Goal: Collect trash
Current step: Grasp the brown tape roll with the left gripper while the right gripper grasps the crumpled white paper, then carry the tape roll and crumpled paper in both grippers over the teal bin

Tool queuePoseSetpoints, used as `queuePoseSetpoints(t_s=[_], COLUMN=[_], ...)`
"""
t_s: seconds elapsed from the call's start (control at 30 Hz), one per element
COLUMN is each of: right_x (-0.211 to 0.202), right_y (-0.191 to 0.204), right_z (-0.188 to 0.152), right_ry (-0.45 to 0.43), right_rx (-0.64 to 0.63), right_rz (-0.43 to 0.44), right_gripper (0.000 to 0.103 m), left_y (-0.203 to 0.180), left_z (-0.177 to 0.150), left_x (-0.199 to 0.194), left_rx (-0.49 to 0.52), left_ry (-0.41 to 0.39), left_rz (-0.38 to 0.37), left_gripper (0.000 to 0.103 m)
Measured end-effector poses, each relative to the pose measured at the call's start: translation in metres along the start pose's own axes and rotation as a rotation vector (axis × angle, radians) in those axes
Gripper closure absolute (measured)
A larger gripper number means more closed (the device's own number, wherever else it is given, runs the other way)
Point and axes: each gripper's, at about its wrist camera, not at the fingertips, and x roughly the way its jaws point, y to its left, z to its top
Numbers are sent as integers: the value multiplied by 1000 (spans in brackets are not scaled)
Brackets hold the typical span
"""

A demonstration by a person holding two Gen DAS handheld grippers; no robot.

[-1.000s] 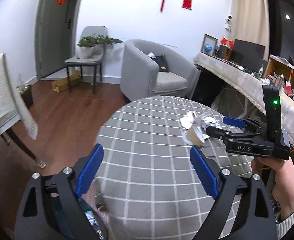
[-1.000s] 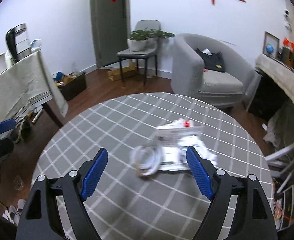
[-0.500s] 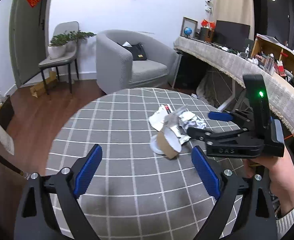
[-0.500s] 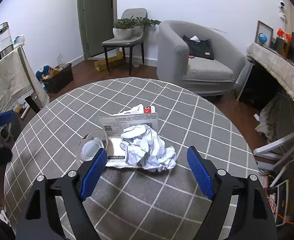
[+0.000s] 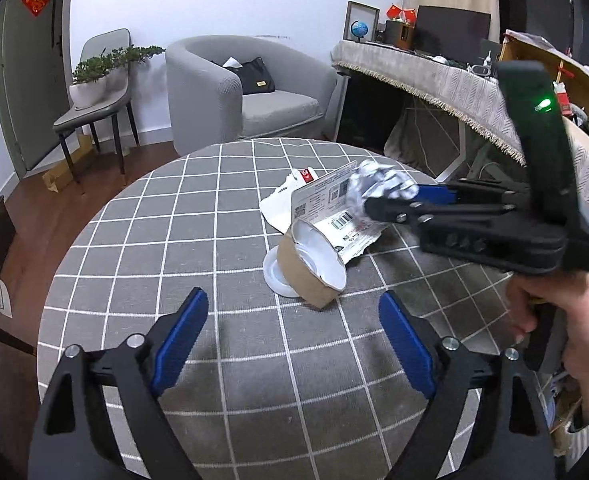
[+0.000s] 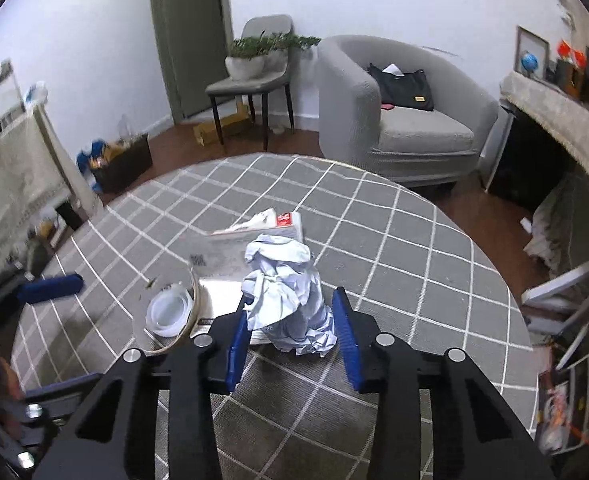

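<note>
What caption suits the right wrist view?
Right claw shut on crumpled paper beside a tipped paper cup on the checked table.

Crumpled pale-blue paper wad sits atop printed flat packaging, beside a tipped brown paper cup.

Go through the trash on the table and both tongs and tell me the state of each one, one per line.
Right tongs: closed on the crumpled paper.
Left tongs: open, empty, above the table.
Crumpled paper: balled up, gripped between the blue pads.
Paper cup: tipped on its side, open mouth showing.
Plastic lid: off the cup, lying flat beside it.
Printed package: flattened, under the paper and cup.
</note>
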Motion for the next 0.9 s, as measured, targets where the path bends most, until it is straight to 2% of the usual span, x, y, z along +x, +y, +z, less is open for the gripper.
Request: queuePoseSetpoints(t_s=[0.07, 0.27, 0.37, 0.73, 0.9], right_x=[-4, -19, -26, -34, -34], right_y=[-7, -18, -17, -5, -5], right_z=[-2, -7, -12, -15, -14], right_ry=[-7, -49, -68, -83, -87], right_rx=[25, 93, 109, 80, 76], right_rz=[8, 14, 18, 37, 45], right_gripper=[63, 63, 63, 64, 64], left_y=[-2, -17, -25, -16, -16], left_z=[1, 4, 5, 9, 10], left_x=[4, 16, 27, 33, 26], left_rx=[4, 49, 96, 47, 50], left_ry=[3, 18, 55, 67, 51], left_rz=[16, 52, 90, 76, 52], left_gripper=[20, 23, 33, 62, 64])
